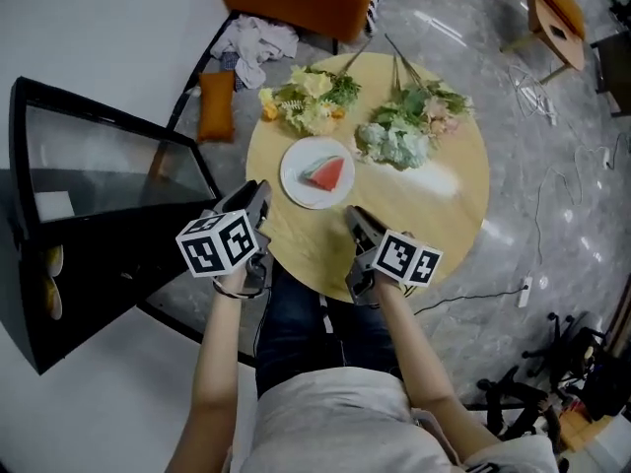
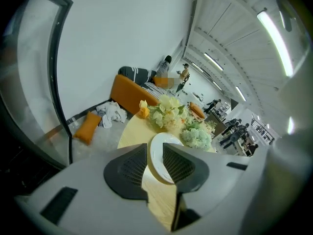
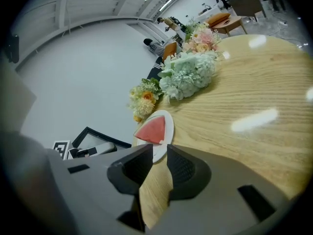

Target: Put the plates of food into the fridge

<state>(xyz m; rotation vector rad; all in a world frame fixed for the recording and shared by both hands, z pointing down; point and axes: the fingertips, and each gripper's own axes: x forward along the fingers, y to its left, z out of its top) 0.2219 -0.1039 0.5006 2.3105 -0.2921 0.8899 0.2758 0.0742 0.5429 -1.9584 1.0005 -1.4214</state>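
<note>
On table (image 1: 434, 215), white plate (image 1: 299, 191) — watermelon wedge (image 1: 331, 173) (red)

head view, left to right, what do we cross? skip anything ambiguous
fridge → left gripper → plate → green bouquet → wooden chair. Left out for overlap: yellow bouquet, right gripper.

Everything's lit bright by ceiling strip lights (image 2: 274, 38); glare's thrown on the table (image 1: 439, 178), gripper views are bent fisheye-style.
</note>
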